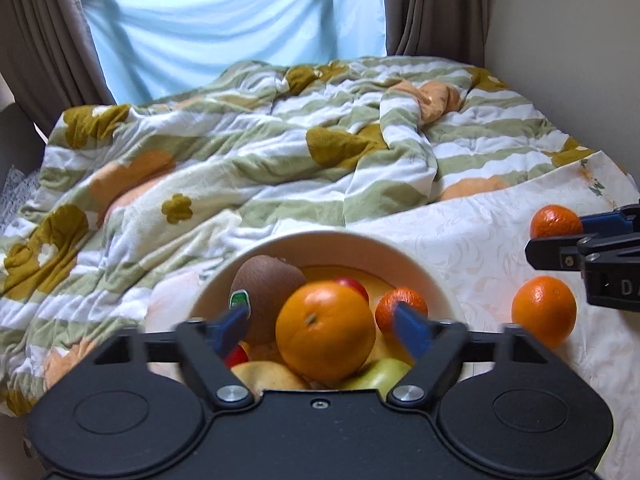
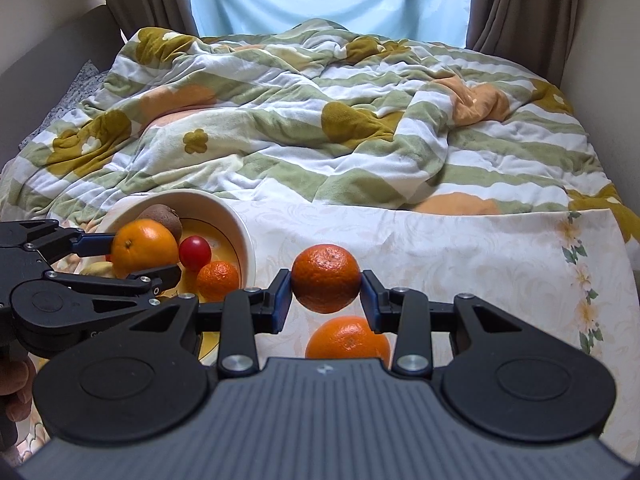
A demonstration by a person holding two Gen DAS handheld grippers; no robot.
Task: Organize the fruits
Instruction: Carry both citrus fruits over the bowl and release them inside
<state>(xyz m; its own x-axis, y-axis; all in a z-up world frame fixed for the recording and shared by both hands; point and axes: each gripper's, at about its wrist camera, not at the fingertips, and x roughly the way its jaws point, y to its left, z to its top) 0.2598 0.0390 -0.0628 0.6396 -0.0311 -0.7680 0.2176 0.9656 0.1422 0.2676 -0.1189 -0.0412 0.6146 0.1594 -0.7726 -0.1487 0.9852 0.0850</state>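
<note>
A cream bowl [image 1: 320, 237] on the bed holds a large orange [image 1: 326, 330], a kiwi [image 1: 268, 284], a cherry tomato [image 1: 354, 283], a small mandarin [image 1: 400, 306] and a green apple [image 1: 380, 376]. My left gripper [image 1: 324, 320] stands open around the large orange, its blue pads clear of the peel on both sides. In the right wrist view my right gripper [image 2: 326, 292] is shut on a dark mandarin [image 2: 326, 278] over the white cloth [image 2: 460, 248]. Another orange [image 2: 348, 340] lies on the cloth just under it. The bowl [image 2: 248, 240] and left gripper [image 2: 132, 260] sit at the left.
A rumpled striped blanket with flowers [image 1: 248, 152] covers the bed behind the bowl. Brown curtains and a light blue drape [image 1: 232, 20] hang at the far end. A wall [image 1: 560, 40] runs along the right. A person's hand [image 2: 12, 380] shows at the lower left.
</note>
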